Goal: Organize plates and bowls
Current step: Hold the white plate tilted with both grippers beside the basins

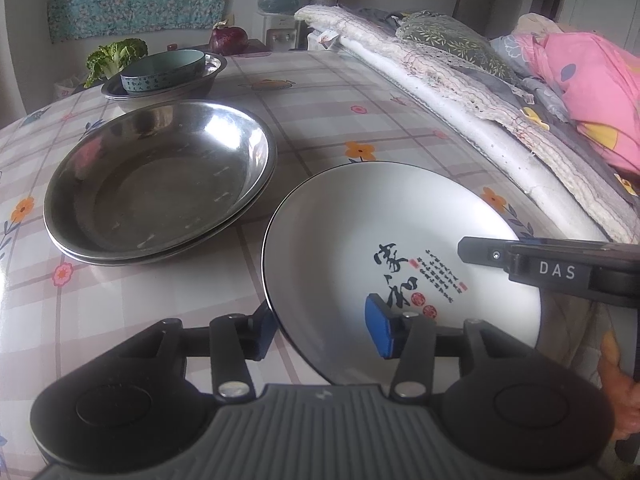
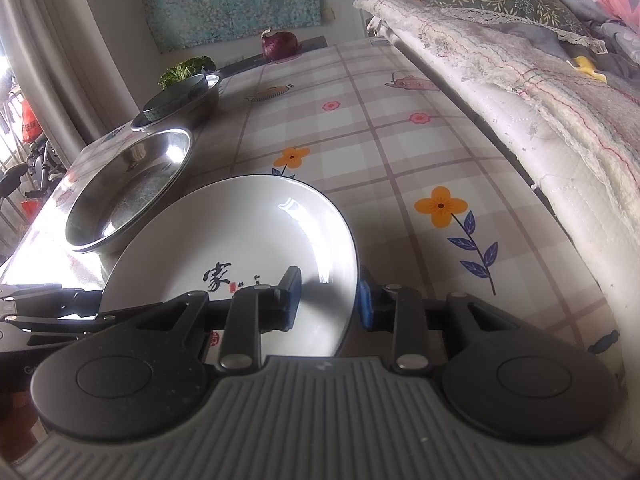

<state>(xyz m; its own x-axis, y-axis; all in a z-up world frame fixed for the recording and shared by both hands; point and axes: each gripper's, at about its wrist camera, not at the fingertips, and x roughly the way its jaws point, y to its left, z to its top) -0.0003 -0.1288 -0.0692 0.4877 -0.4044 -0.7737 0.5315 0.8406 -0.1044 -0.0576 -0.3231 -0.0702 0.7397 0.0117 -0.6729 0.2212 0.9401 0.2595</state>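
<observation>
Left tool point(image 1: 324, 330) | apart, straddling white plate point(image 1: 384, 216) rim | right tool point(image 2: 326, 300) | likewise | plate tilted, lettering toward holder

Both tongs angle downward over the bench, each straddling the rim of the white plate point(image 1: 400, 240). The left tongs point(image 1: 320, 330) stand with jaws apart, clear of it. The right tongs point(image 2: 326, 300) bracket the opposite rim, pads not visibly pressing.

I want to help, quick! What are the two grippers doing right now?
Left gripper: open, fingers either side of the white plate rim.
Right gripper: around the same rim; grip cannot be told.
</observation>
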